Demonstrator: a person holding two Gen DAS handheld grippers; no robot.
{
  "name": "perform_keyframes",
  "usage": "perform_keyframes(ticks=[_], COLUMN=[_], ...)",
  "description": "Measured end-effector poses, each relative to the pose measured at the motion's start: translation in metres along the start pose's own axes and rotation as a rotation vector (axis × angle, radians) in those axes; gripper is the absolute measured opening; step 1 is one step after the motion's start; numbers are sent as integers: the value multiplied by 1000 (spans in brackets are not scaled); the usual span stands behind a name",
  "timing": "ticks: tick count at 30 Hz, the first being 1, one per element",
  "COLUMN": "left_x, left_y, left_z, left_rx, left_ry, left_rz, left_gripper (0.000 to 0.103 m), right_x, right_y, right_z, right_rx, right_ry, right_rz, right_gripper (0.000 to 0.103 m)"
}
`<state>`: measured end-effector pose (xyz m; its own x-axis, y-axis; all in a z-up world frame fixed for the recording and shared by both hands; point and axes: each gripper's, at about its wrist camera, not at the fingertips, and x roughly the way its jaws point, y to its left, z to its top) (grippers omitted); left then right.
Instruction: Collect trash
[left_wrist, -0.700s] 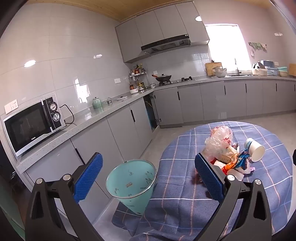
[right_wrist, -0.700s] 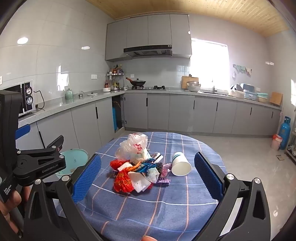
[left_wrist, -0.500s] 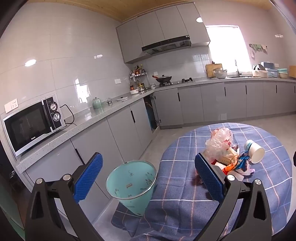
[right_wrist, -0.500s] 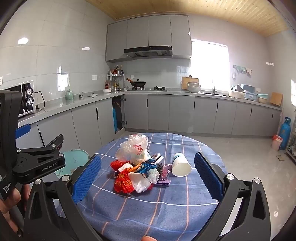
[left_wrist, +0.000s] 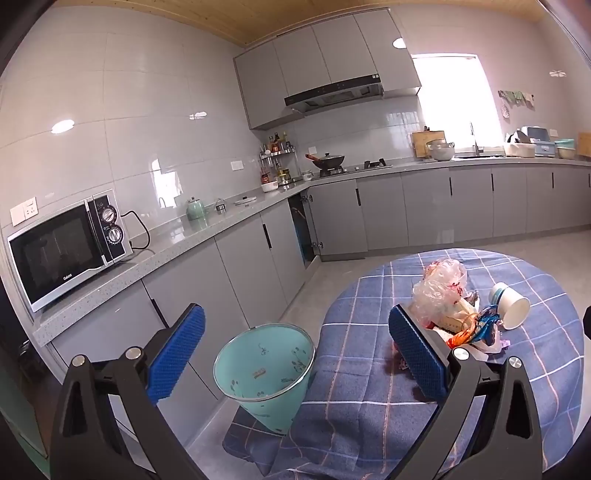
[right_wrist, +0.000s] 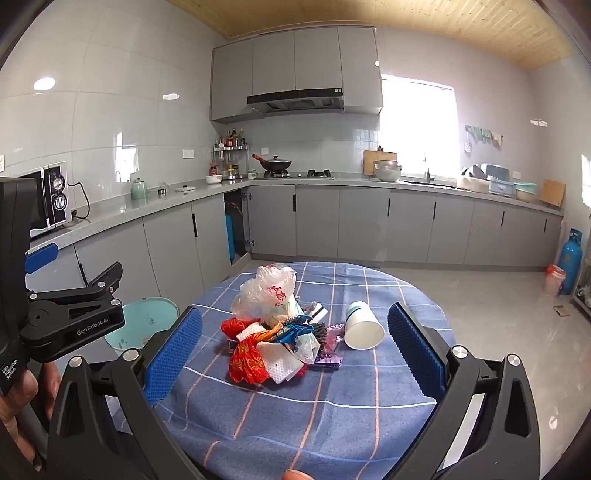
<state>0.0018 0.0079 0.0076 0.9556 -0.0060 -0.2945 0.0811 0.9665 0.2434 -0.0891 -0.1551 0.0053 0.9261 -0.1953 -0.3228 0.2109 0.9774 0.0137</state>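
Both tongs are spread wide with nothing between their blue pads. My left tongs (left_wrist: 295, 354) hang over the gap beside the round surface (left_wrist: 369, 369), with the mint-green trash bin (left_wrist: 264, 369) on the floor between the fingers, standing upright right against the hanging blue checked cloth. My right tongs (right_wrist: 293, 350) face the trash pile (right_wrist: 277, 332) from the near edge of the surface (right_wrist: 332, 406), well short of it. I see the pile sitting near the middle: a crumpled clear plastic bag (right_wrist: 267, 291) on top, red and orange wrappers (right_wrist: 245, 360) and a white tissue in front, a purple wrapper at the right. A white paper cup (right_wrist: 364, 330) lies on its side just beside the pile, mouth toward me. From the left wrist view the same heap (left_wrist: 458, 314) lies beyond the right-hand finger.
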Motion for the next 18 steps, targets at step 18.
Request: perform_keyframes(ticks=[18], left_x=[-2], left_y=[0], left_z=[-2], left_rx=[-6], left_ry=[-9], left_rz=[0], left_gripper=[98], right_x=[0], right_y=[0], right_z=[0], right_rx=[3], right_ry=[2], right_rz=[4], right_gripper=[99])
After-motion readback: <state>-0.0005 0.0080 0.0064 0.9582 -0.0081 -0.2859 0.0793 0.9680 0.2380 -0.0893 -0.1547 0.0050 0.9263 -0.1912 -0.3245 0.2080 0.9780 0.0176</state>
